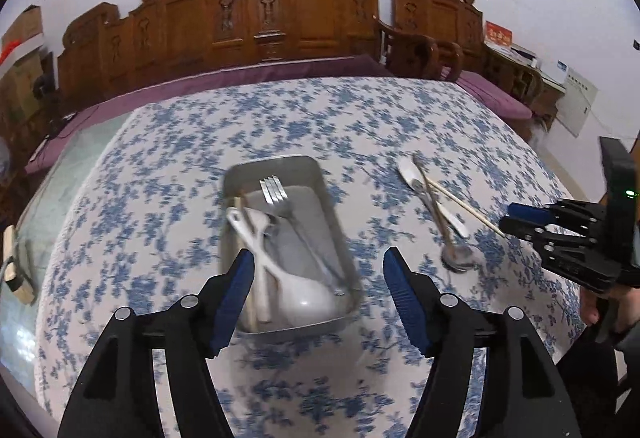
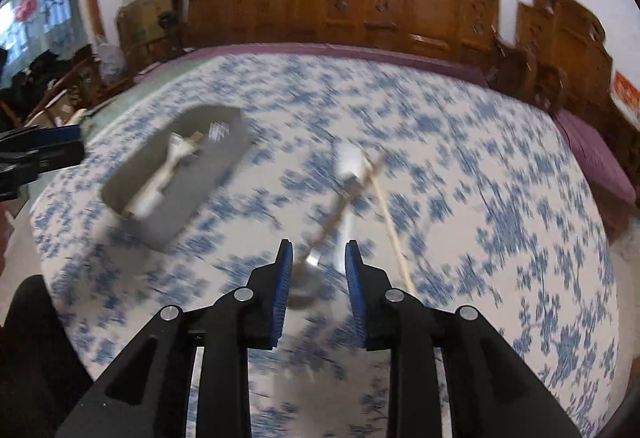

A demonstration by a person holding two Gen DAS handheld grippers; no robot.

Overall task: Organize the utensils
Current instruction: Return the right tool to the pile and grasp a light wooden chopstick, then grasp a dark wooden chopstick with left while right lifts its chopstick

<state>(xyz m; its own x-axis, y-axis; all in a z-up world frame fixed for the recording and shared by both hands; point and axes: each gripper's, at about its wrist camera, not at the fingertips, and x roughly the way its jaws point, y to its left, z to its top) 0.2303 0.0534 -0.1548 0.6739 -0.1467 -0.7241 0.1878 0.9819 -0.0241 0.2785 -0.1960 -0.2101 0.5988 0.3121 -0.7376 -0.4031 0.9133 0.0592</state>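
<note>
A metal tray (image 1: 276, 161) sits on the blue-flowered tablecloth and holds a fork (image 1: 275, 193), white spoons (image 1: 298, 296) and a chopstick. My left gripper (image 1: 319, 257) hovers open over the tray's near end, with nothing between its pads. To the right of the tray, a metal spoon (image 1: 456, 258), a white spoon (image 1: 412, 173) and a chopstick (image 1: 464, 207) lie crossed on the cloth. In the blurred right wrist view, my right gripper (image 2: 318, 248) is open above the metal spoon (image 2: 306, 292), not touching it. The white spoon (image 2: 350, 157) and chopstick (image 2: 394, 226) lie beyond.
A carved wooden bench (image 1: 280, 17) with purple cushions runs behind the round table (image 1: 400, 109). A small wooden object (image 1: 16, 270) sits at the table's left edge. The person's hand (image 1: 600, 302) holds the right gripper (image 1: 516, 217). The left gripper (image 2: 40, 149) shows beside the tray (image 2: 168, 234).
</note>
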